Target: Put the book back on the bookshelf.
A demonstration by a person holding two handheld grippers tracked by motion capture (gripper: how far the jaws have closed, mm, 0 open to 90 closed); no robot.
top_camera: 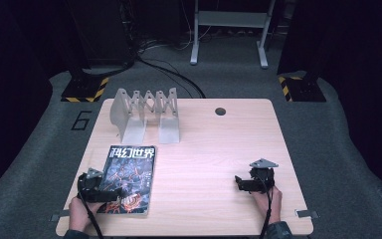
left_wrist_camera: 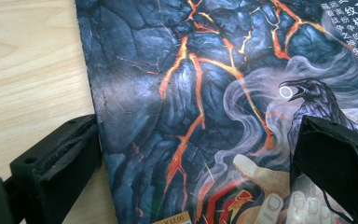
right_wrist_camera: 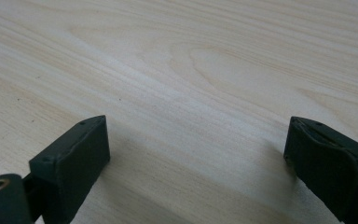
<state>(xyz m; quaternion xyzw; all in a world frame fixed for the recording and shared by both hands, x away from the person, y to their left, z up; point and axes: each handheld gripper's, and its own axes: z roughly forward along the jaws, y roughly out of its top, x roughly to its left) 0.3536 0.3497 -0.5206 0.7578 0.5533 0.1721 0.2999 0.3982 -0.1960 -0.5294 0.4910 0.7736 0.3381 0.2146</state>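
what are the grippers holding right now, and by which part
Nothing is held. The left gripper is open, its jaws astride the magazine's spine-side edge near the bottom. The right gripper is open over the bare table.

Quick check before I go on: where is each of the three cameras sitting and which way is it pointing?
High view: above the person's side, looking forward and down on the table; both hands, left tool, right tool.
Left gripper view: on the left tool, looking along open jaws astride the magazine edge.
Right gripper view: on the right tool, facing bare tabletop.
Shared: magazine in high and left gripper views.
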